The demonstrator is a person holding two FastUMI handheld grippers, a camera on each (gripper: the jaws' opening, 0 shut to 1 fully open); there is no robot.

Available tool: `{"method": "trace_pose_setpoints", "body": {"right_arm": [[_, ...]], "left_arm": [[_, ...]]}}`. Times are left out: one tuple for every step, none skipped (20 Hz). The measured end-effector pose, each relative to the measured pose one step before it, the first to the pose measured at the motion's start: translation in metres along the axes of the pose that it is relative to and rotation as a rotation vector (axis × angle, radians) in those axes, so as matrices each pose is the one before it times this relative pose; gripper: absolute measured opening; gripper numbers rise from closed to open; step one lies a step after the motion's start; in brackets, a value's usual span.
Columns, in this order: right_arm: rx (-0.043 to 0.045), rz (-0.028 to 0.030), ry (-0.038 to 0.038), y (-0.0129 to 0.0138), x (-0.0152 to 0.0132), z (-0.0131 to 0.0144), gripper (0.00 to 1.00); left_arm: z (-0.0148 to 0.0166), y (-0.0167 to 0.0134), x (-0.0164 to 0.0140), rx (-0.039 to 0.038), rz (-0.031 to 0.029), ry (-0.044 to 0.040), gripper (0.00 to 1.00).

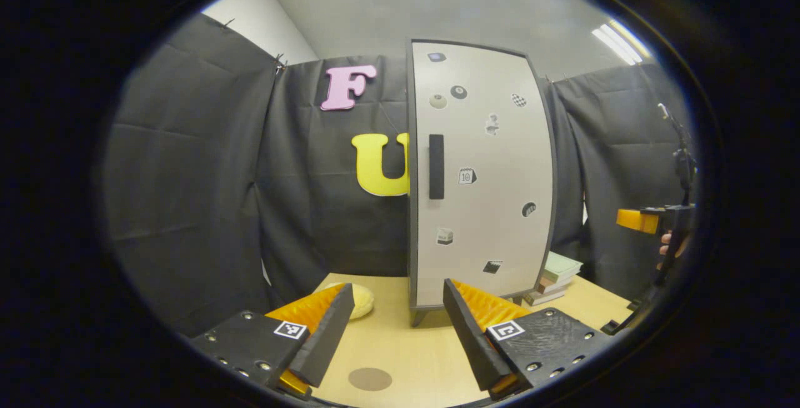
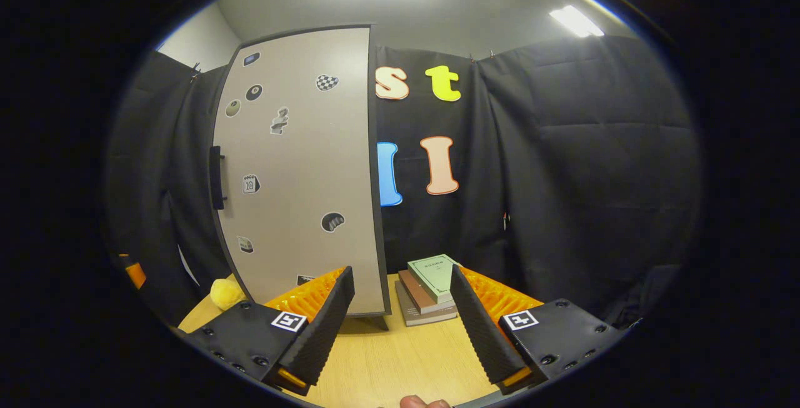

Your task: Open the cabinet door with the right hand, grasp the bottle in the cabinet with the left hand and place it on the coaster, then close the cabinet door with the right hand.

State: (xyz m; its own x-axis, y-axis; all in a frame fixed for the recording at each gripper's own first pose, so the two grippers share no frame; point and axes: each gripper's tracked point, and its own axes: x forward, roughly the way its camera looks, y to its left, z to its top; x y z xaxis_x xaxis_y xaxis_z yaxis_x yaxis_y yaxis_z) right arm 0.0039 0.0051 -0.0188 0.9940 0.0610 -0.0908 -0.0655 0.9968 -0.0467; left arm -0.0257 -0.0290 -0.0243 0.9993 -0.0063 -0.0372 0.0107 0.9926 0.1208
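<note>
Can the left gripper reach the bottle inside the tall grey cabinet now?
Probably not yet. The tall grey cabinet's door is shut, its black vertical handle untouched, so the inside is closed off. The left gripper is open above the wooden table, short of the door.

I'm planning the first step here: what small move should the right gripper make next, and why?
Probably move the right gripper left and forward toward the door handle. The cabinet door looks shut, its handle sits on the left edge in the right gripper view, and the jaws are open and apart from it.
</note>
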Motion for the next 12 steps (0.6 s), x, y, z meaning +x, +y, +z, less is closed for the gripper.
{"method": "trace_pose_setpoints", "body": {"right_arm": [[-0.00161, 0.00301, 0.00026, 0.00180, -0.00028, -0.00250, 0.93], [0.00108, 0.00829, 0.00000, 0.00300, -0.00113, -0.00104, 0.93], [-0.00024, 0.00989, 0.00051, 0.00538, -0.00578, -0.00378, 0.98], [-0.00424, 0.00828, -0.00005, 0.00485, -0.00376, -0.00178, 0.98], [-0.00542, 0.00654, 0.00241, 0.00320, -0.00296, -0.00148, 0.93], [-0.00253, 0.00849, 0.00430, 0.00352, -0.00027, 0.00016, 0.93], [0.00193, 0.01102, 0.00483, 0.00343, 0.00343, 0.00035, 0.93], [0.00885, 0.01159, 0.00981, 0.00439, 0.00261, 0.00082, 0.98], [0.00705, 0.00966, 0.00925, 0.00461, 0.00647, 0.00104, 0.98], [-0.00848, 0.00373, 0.01353, 0.00336, 0.00698, -0.00030, 0.98], [-0.01214, 0.01124, 0.01145, 0.00497, 0.00676, 0.00130, 0.98], [-0.00854, 0.01082, 0.01017, 0.00565, 0.00689, 0.00274, 0.98]], "left_arm": [[-0.00217, -0.00345, -0.00087, 0.00709, -0.00642, 0.00622, 0.87], [-0.00359, -0.00186, -0.00136, 0.00068, -0.00718, 0.00841, 0.87], [-0.00275, -0.00237, -0.00086, -0.00715, -0.00588, 0.00702, 0.87], [-0.00369, -0.00023, -0.00200, -0.00921, -0.00206, 0.00630, 0.87], [-0.00181, 0.00110, 0.00001, -0.00825, 0.00497, 0.00520, 0.87], [-0.00303, 0.00239, -0.00076, -0.00845, 0.00795, 0.00458, 0.87], [-0.00181, 0.00280, -0.00191, -0.00928, 0.00994, 0.00354, 0.86], [-0.00131, 0.00382, -0.00111, -0.01064, 0.01188, 0.00171, 0.87], [-0.00097, 0.00348, -0.00172, -0.01220, 0.00997, 0.00220, 0.87], [-0.00245, 0.00399, -0.00308, -0.01197, 0.01257, 0.00255, 0.87], [-0.00196, 0.00727, -0.00335, -0.01094, 0.02234, 0.00131, 0.87], [-0.00379, 0.00903, -0.00396, -0.01041, 0.02874, 0.00118, 0.89]]}}
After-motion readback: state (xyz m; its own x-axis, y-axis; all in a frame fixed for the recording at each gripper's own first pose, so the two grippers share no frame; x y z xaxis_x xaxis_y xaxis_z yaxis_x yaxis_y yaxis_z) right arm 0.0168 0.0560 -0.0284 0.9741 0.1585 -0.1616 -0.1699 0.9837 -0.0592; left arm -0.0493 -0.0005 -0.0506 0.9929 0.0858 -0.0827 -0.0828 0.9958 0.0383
